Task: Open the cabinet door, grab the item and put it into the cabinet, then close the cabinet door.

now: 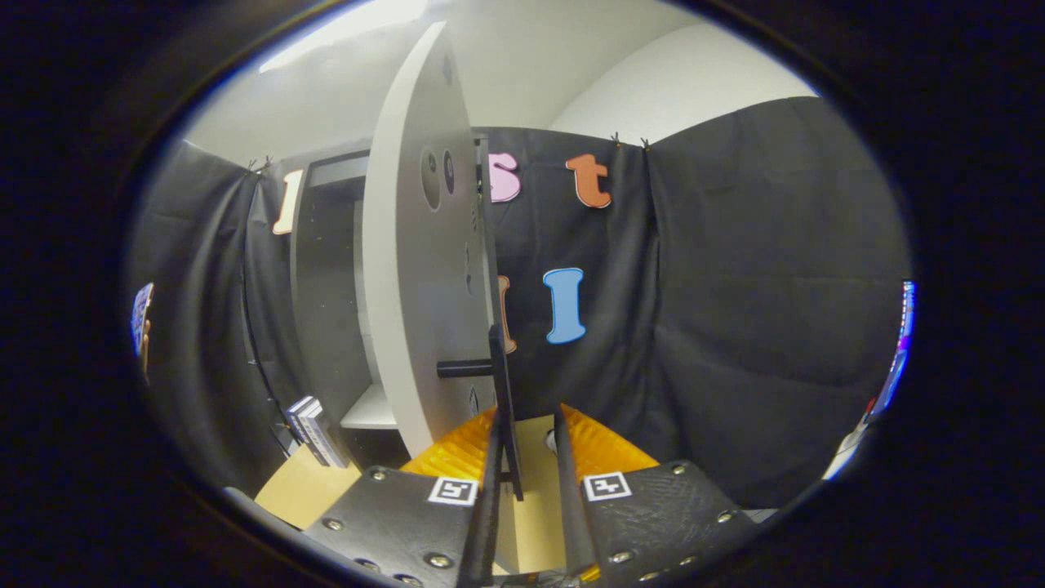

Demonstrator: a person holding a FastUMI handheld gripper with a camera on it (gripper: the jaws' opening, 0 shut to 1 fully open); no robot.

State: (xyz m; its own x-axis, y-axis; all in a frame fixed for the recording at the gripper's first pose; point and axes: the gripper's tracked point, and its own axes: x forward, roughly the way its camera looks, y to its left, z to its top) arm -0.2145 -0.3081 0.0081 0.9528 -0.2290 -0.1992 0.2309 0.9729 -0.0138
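The light grey cabinet door [416, 269] stands swung open, and I see it almost edge-on just ahead of my fingers. Its black bar handle [504, 392] hangs upright on a short black post. The bar's lower part lies between my fingers, close against the left fingertip [492, 445], while the right fingertip [562, 433] stands a little apart from it. My gripper [528, 433] is open around the handle. Left of the door, the open cabinet [326, 269] shows a dark inside and a white shelf [369, 410]. A small striped box [314, 433] stands on the tan tabletop [298, 490] beside the cabinet.
Black cloth walls close in the booth behind and to the right of the door. A bright screen edge [898, 351] shows at the far right. The tabletop runs under my fingers.
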